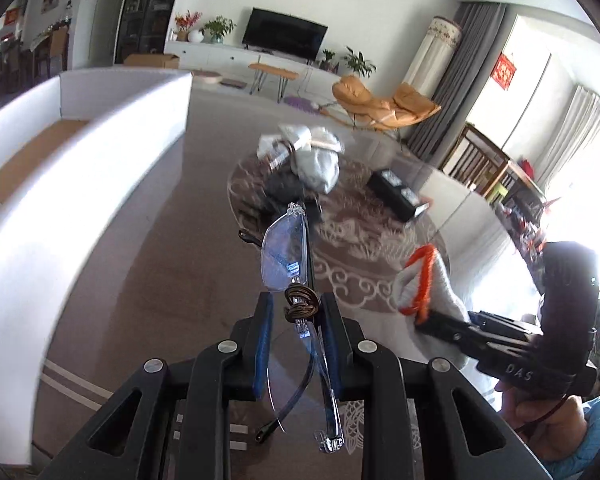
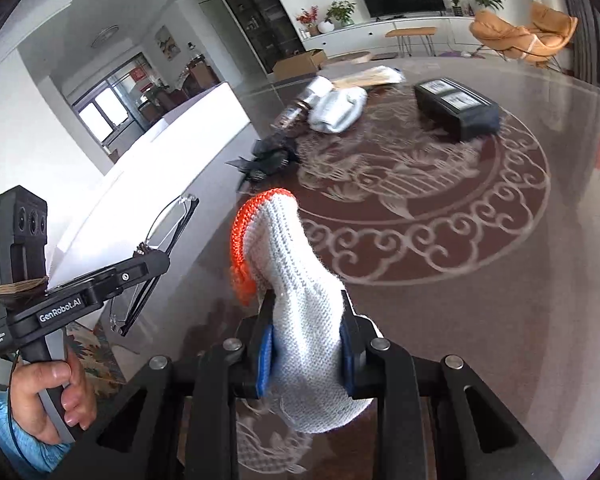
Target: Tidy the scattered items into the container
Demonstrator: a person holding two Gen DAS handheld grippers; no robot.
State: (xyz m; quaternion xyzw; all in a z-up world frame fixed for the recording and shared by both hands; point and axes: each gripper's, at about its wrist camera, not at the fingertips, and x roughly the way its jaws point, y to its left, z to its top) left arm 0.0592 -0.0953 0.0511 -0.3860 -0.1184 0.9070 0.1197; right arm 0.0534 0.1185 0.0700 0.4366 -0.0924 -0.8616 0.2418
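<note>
My left gripper (image 1: pixel 296 312) is shut on a pair of clear-lensed glasses (image 1: pixel 284 248) and holds them above the glass table, right of the white box (image 1: pixel 80 168). It shows in the right wrist view (image 2: pixel 156 256) with the glasses (image 2: pixel 172 220). My right gripper (image 2: pixel 306 312) is shut on a white knit glove with an orange cuff (image 2: pixel 296 280). The glove also shows in the left wrist view (image 1: pixel 424 280), held by the right gripper (image 1: pixel 432 320).
On the table lie a grey cloth bundle (image 2: pixel 338 110), a dark crumpled item (image 2: pixel 268 158), a black box (image 2: pixel 456 110) and a pale packet (image 2: pixel 372 76). The white box (image 2: pixel 172 152) stands at the table's left. The table's edge curves at the right.
</note>
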